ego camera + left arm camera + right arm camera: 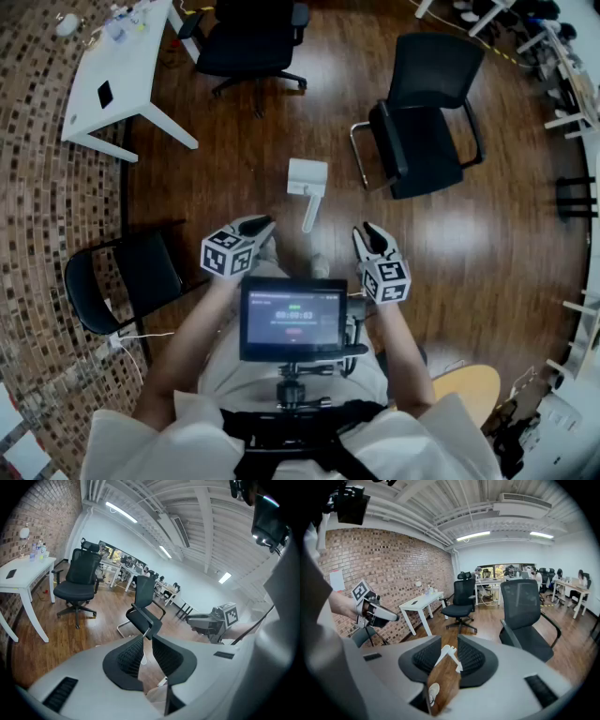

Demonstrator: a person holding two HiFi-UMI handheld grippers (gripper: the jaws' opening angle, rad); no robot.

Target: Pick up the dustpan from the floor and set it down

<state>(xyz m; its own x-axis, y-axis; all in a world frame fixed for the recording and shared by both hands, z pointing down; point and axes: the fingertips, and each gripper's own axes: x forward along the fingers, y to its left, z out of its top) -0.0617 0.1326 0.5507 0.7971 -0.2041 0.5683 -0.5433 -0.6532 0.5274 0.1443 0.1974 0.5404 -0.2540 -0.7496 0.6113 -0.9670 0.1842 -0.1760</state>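
Note:
The white dustpan (307,176) lies on the wooden floor ahead of me, its handle pointing back toward me. In the right gripper view the dustpan (446,652) shows through the gap of that gripper's jaws, far below them. My left gripper (266,225) hangs in the air short of the dustpan and to its left, its jaws drawn together to a thin slit with nothing in them. My right gripper (365,232) hangs at about the same height to the right, jaws a little apart and empty. Neither gripper touches the dustpan.
A black visitor chair (427,112) stands just right of the dustpan. A black office chair (248,42) and a white desk (117,70) are farther off. Another black chair (127,277) is at my left, and a round wooden stool (469,389) is at my right.

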